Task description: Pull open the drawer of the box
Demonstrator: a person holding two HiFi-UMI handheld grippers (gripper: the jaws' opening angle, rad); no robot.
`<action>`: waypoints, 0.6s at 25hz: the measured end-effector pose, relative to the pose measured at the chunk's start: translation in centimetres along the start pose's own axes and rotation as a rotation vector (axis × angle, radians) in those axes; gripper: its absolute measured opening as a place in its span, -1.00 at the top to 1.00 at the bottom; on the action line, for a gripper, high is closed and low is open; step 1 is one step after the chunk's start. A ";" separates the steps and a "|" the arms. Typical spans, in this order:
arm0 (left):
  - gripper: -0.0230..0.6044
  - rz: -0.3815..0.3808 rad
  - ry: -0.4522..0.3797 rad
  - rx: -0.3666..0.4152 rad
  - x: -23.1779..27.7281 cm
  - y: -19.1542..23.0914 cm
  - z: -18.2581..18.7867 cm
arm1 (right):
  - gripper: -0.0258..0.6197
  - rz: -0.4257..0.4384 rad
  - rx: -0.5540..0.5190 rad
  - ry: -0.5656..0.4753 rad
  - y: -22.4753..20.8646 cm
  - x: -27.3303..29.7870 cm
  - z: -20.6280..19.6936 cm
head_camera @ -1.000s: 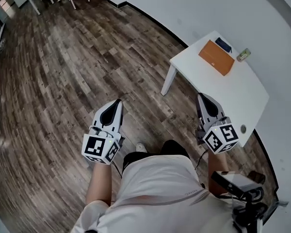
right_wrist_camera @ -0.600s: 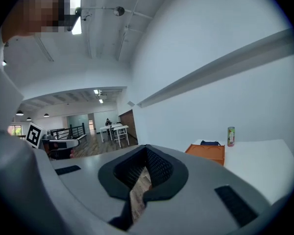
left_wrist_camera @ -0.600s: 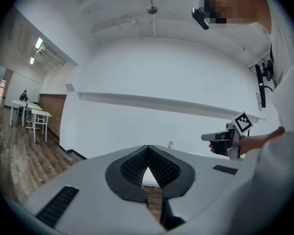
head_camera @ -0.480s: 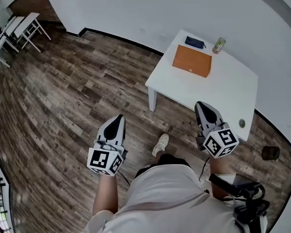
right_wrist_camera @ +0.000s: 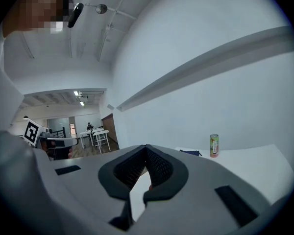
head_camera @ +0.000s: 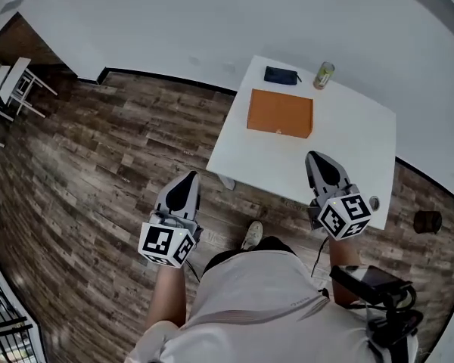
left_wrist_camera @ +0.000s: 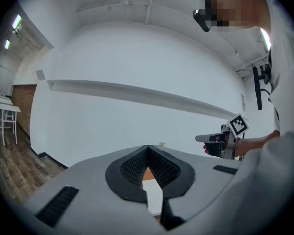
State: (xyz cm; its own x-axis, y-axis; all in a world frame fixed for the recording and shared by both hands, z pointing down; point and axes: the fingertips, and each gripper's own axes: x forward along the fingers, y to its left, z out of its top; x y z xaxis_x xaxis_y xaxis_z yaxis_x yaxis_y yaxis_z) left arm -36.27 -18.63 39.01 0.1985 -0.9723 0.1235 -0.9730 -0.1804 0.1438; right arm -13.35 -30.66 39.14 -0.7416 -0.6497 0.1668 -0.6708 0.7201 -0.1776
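The flat orange box [head_camera: 280,113] lies on the white table [head_camera: 348,138] ahead of me, its drawer closed as far as I can tell. My left gripper [head_camera: 191,175] hovers over the floor just off the table's near left corner, jaws shut and empty. My right gripper [head_camera: 315,156] hangs above the table's near edge, short of the box, also shut on nothing. In the left gripper view a sliver of the orange box [left_wrist_camera: 148,173] shows under the closed jaws of the left gripper [left_wrist_camera: 147,148]. The closed jaws of the right gripper [right_wrist_camera: 146,148] point at the wall.
A dark pouch [head_camera: 281,75] and a drink can [head_camera: 323,75] sit behind the box near the wall; the can [right_wrist_camera: 214,145] also shows in the right gripper view. A small round object [head_camera: 374,202] lies at the table's near right edge. White tables and chairs [head_camera: 7,89] stand far left.
The view has swung round and the table with the box now lies straight ahead and closer. Both grippers kept their pose in front of the body, jaws still shut.
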 end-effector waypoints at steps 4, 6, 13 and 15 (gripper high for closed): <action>0.89 -0.063 0.024 0.004 5.3 0.0 0.2 | 0.92 -0.039 0.017 0.008 -3.1 2.3 0.2; 0.89 -0.102 0.048 0.006 7.1 0.1 -0.3 | 0.92 -0.071 0.026 0.016 -4.0 2.5 -0.3; 0.89 -0.286 0.101 0.002 13.6 0.9 -1.2 | 0.92 -0.249 0.053 0.062 -6.1 1.9 -2.2; 0.89 -0.335 0.112 0.019 15.3 1.3 -1.2 | 0.92 -0.298 0.066 0.063 -6.3 1.9 -2.4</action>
State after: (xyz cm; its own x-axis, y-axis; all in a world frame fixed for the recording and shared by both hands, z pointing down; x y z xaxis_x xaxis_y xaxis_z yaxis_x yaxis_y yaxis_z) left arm -34.40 -33.60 42.28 0.5180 -0.8363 0.1795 -0.8533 -0.4907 0.1761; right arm -10.53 -35.87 42.93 -0.5117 -0.8122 0.2801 -0.8591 0.4811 -0.1746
